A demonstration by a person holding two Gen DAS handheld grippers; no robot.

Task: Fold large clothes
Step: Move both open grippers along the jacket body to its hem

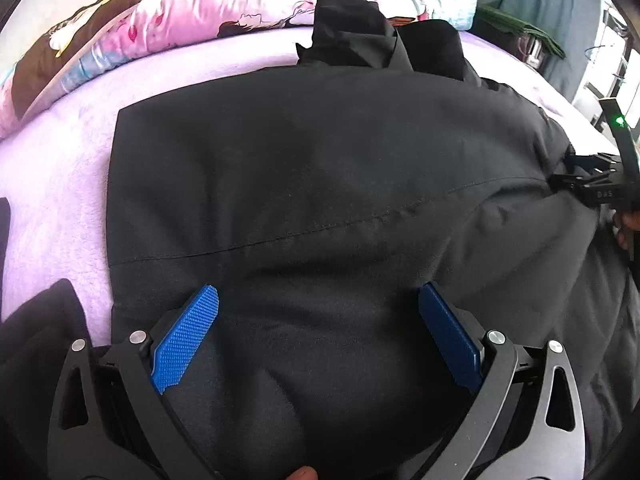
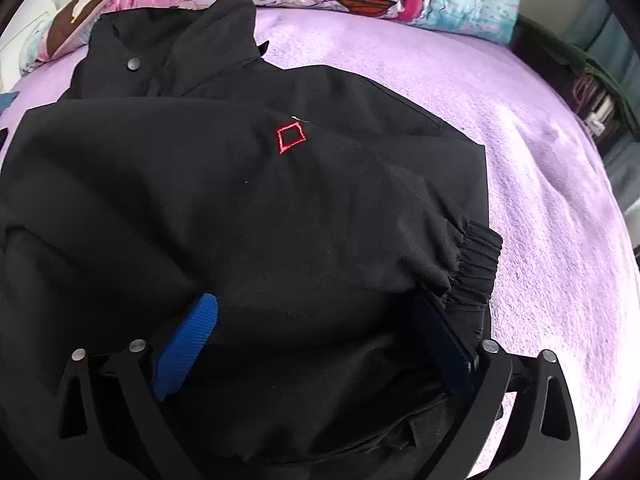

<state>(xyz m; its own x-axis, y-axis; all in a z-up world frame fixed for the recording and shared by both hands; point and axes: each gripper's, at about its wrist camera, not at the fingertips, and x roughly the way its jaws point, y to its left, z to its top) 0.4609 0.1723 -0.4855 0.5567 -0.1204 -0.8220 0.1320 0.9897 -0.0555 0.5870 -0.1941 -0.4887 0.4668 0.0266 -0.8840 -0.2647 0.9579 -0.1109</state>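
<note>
Matte black jacket (image 1: 320, 184) on fleecy lilac bed (image 2: 540, 184); left gripper (image 1: 318, 332) and right gripper (image 2: 324, 344), ridged blue pads spread wide, straddle its puffy folds.

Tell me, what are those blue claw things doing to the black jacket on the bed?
A person is folding a black jacket on a bed with a purple blanket, using a hand-held gripper in each hand. The left gripper is open over the jacket's smooth body. The right gripper is open too, with bunched fabric between its blue fingers, next to the elastic cuff. A floral duvet lies behind. Neither gripper has clamped anything yet.
</note>
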